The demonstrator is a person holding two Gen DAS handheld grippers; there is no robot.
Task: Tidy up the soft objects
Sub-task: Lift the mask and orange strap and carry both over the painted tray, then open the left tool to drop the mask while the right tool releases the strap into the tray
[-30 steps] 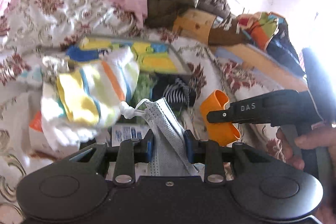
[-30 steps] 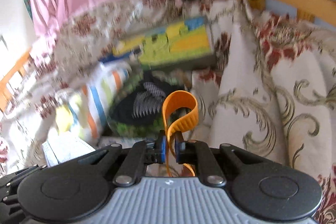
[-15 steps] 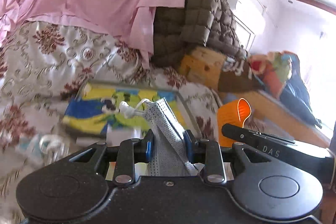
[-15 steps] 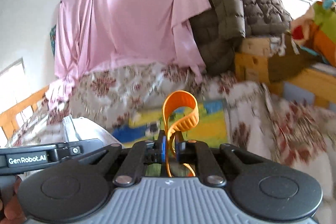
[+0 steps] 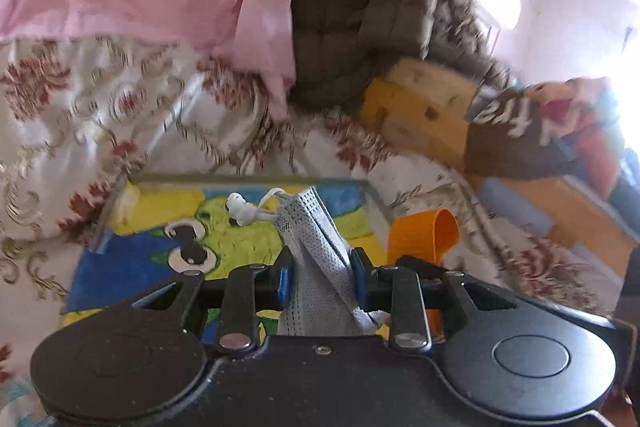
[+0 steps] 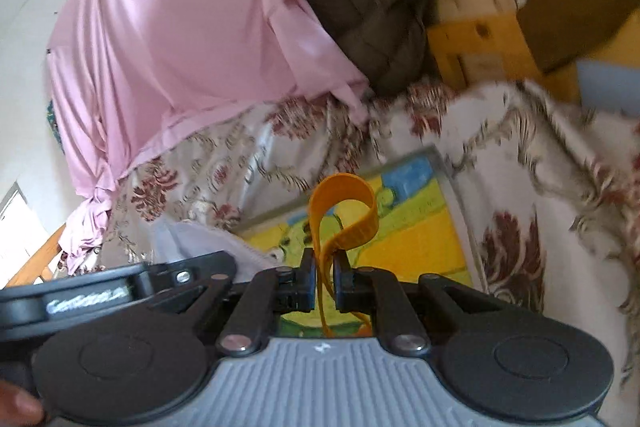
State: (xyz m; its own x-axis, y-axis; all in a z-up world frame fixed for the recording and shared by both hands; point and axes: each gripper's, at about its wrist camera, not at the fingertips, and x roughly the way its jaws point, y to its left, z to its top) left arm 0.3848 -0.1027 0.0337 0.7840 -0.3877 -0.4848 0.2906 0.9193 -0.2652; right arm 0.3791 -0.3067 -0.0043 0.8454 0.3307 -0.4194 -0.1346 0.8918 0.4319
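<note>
Left tool (image 5: 320,277) on face mask (image 5: 316,251), above box (image 5: 372,193).

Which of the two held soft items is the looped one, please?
The orange strap, pinched by the right gripper, curls into a loop above the fingers. The grey face mask in the left gripper stands bunched, with a white ear cord.

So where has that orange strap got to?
The orange strap is pinched in the right gripper, looping up above the colourful cartoon tray on the floral bedspread. The left camera shows it just right of the grey face mask.
</note>
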